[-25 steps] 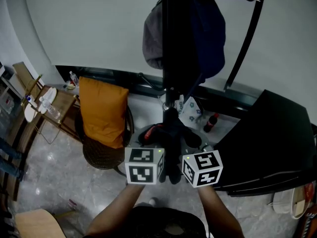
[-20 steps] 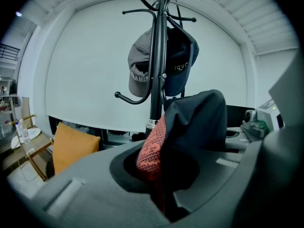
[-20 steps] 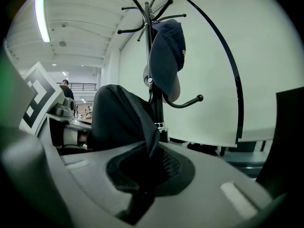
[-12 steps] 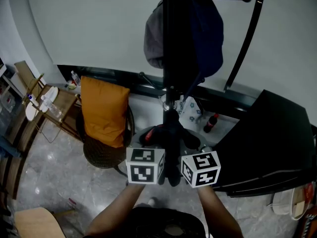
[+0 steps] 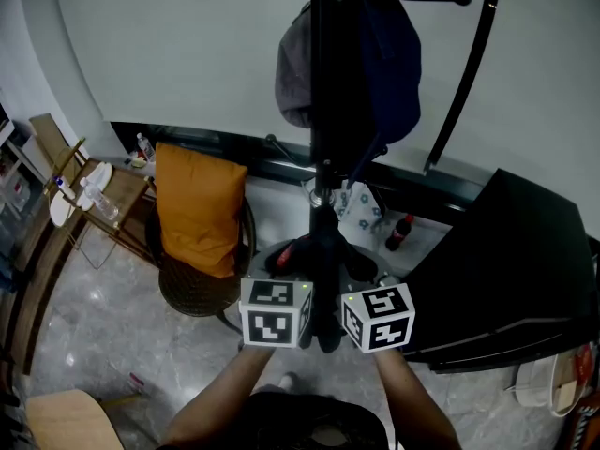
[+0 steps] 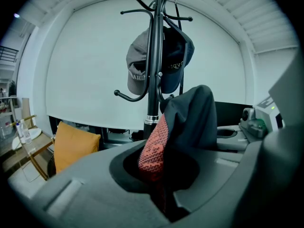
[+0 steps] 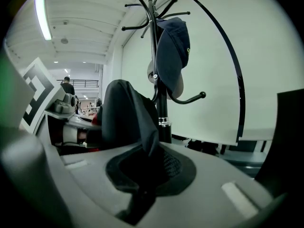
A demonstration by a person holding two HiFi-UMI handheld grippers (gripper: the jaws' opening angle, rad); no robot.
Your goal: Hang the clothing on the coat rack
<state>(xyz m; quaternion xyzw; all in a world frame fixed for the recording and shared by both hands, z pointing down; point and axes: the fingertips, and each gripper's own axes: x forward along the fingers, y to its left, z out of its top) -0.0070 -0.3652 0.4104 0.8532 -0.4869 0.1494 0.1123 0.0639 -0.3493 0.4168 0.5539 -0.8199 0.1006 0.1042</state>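
A black coat rack (image 5: 324,82) stands straight ahead, with a grey cap (image 5: 292,68) and a navy cap (image 5: 394,64) on its upper hooks. Low in the head view my left gripper (image 5: 292,275) and right gripper (image 5: 361,275) sit side by side, both shut on one dark garment (image 5: 324,251) bunched between them before the pole's foot. In the left gripper view the garment (image 6: 194,122) rises out of the shut jaws, showing a red knit part (image 6: 154,148). In the right gripper view dark cloth (image 7: 126,118) stands up out of the jaws, the rack (image 7: 154,56) behind.
An orange cushion (image 5: 197,209) leans on a dark round chair at the left. A black table (image 5: 506,270) fills the right. A curved black pole (image 5: 464,82) rises beside the rack. A dark bottle (image 5: 398,232) stands by the wall, and a small side table (image 5: 94,195) is far left.
Both grippers keep hold of the garment in almost the same place. The view has drifted slightly, and the right gripper's cube has edged a little left.
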